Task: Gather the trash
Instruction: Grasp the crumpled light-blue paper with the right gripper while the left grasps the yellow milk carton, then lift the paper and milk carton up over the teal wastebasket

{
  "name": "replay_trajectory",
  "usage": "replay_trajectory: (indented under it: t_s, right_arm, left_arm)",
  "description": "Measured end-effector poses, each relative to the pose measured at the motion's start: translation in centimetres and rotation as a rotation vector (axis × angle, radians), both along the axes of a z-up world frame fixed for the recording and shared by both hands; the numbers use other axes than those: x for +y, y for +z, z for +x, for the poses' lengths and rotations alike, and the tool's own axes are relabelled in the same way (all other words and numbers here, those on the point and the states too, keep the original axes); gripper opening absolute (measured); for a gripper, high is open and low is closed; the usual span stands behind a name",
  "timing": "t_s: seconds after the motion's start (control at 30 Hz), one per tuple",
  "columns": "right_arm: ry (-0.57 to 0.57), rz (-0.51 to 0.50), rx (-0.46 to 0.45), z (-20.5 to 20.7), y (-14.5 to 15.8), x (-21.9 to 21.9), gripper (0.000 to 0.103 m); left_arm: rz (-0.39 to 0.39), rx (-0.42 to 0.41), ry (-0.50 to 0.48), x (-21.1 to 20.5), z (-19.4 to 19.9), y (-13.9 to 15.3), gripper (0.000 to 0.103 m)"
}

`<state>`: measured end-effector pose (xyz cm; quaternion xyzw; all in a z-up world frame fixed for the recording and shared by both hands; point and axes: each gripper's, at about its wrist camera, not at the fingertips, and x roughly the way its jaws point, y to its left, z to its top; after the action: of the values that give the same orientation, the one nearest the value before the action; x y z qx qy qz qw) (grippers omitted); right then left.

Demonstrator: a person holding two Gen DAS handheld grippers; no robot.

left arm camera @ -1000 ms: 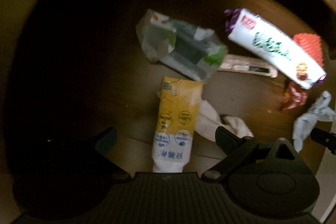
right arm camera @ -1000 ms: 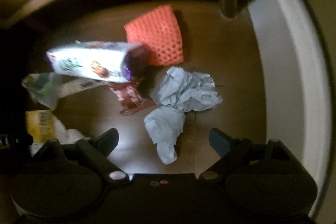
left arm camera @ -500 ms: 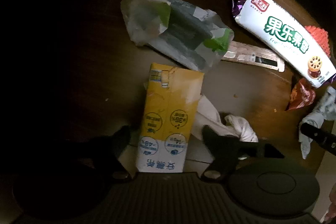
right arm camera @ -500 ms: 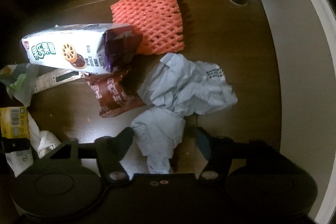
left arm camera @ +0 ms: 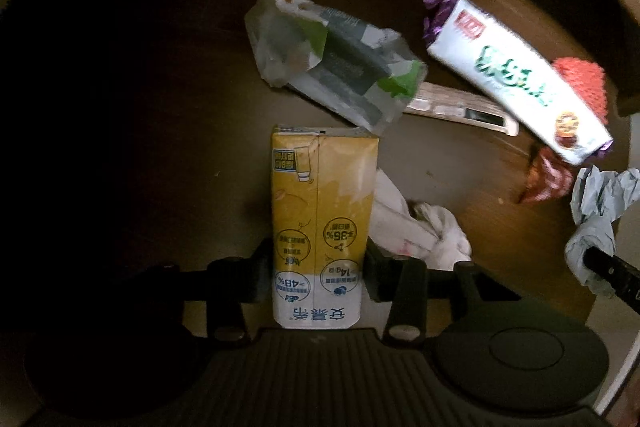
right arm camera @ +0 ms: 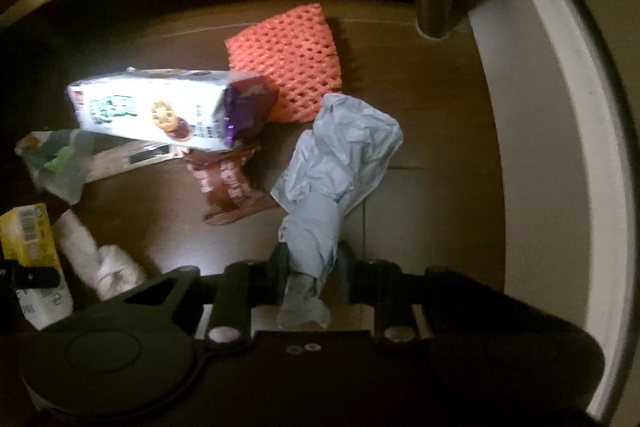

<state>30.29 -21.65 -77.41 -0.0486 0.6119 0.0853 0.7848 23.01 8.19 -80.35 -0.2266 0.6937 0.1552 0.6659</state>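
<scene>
Both tools, wide before, closing: left tool [left arm camera: 318, 269] on carton [left arm camera: 322, 223], right tool [right arm camera: 312, 267] on paper [right arm camera: 340, 163].

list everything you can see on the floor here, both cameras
drink carton: 1, yellow and white, on the floor between the left gripper's fingers
clear plastic bag: 1, clear with green and grey print, just beyond the carton's far end
biscuit packet: 1, white with purple ends, mid floor
flat card strip: 1, pale, partly under the bag and the packet
foam fruit net: 1, orange-red, beside the packet's purple end
snack wrapper: 1, dark red, near the packet
crumpled paper: 1, pale blue-grey, its near end between the right gripper's fingers
tissue wad: 1, white, beside the carton
left gripper: black, jaws closing on the carton
right gripper: black, jaws closing on the paper
</scene>
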Motion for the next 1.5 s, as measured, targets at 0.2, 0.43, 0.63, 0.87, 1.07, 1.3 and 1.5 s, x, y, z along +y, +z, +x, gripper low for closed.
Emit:
replay_trajectory:
  t_s: [0.2, 0.43, 0.63, 0.87, 1.07, 1.3, 1.5]
  right_arm:
    - [0.024, 0.011, -0.032, -2.2, 4.5, 0.2, 0.022]
    - [0.055, 0.056, -0.056, -5.7, 14.3, 0.9, 0.022]
    - [0.065, 0.110, -0.085, -8.6, 25.7, 1.5, 0.022]
    - [0.118, 0.139, -0.146, -11.1, 38.9, 3.7, 0.022]
    - [0.181, 0.189, -0.229, -12.6, 50.6, 6.6, 0.022]
    - [0.237, 0.202, -0.376, -13.3, 63.2, 9.8, 0.022]
    - [0.224, 0.221, -0.497, -13.7, 70.4, 10.6, 0.022]
  left_arm:
    - [-0.017, -0.023, 0.013, 0.3, -1.0, 4.9, 0.043]
    - [-0.037, -0.056, 0.008, -0.1, -2.9, 14.9, 0.043]
    - [-0.063, -0.127, -0.009, -0.1, -3.8, 26.3, 0.043]
    - [-0.082, -0.216, -0.057, 0.7, -4.4, 39.8, 0.043]
    - [-0.089, -0.315, -0.122, 1.8, -4.4, 51.9, 0.043]
    - [-0.069, -0.465, -0.219, 3.3, -4.3, 64.6, 0.043]
    - [-0.058, -0.570, -0.249, 4.9, -4.1, 72.6, 0.043]
